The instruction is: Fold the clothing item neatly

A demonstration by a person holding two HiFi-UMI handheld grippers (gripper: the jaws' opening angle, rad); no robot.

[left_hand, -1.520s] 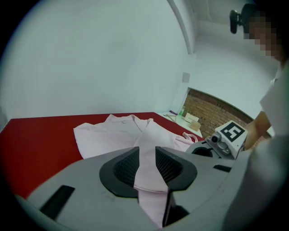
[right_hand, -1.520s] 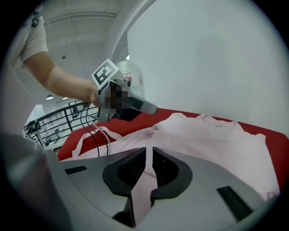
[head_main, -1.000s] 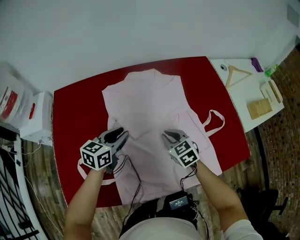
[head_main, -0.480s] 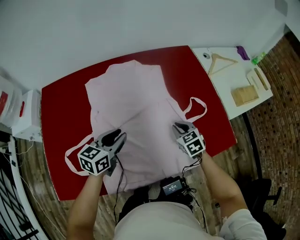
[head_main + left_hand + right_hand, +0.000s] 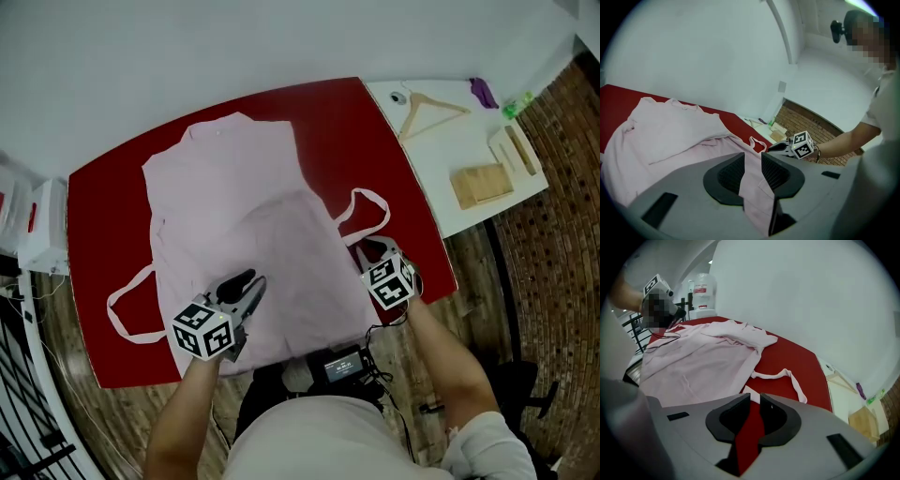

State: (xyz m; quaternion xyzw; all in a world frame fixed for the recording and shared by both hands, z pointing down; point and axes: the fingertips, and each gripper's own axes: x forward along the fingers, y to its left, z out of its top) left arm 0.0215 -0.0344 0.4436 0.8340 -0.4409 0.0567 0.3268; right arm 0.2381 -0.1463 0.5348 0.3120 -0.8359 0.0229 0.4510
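Apron (image 5: pixel 225 206) spread on the red desk (image 5: pixel 375 141), fold beginning: my left fingers (image 5: pixel 731 176) pinch its near hem; my right fingers (image 5: pixel 733 420), just parting and empty, likely need the near right corner.

red table (image 5: pixel 361 127), pink garment (image 5: pixel 234 216) spread, perhaps apron

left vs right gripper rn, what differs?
Left gripper clamps the pink apron in its fingers; right gripper has just been opening, nothing between its fingers, only red table behind. Left gripper sits over the apron; right gripper beside its edge, near the strap. Both carry marker cubes.
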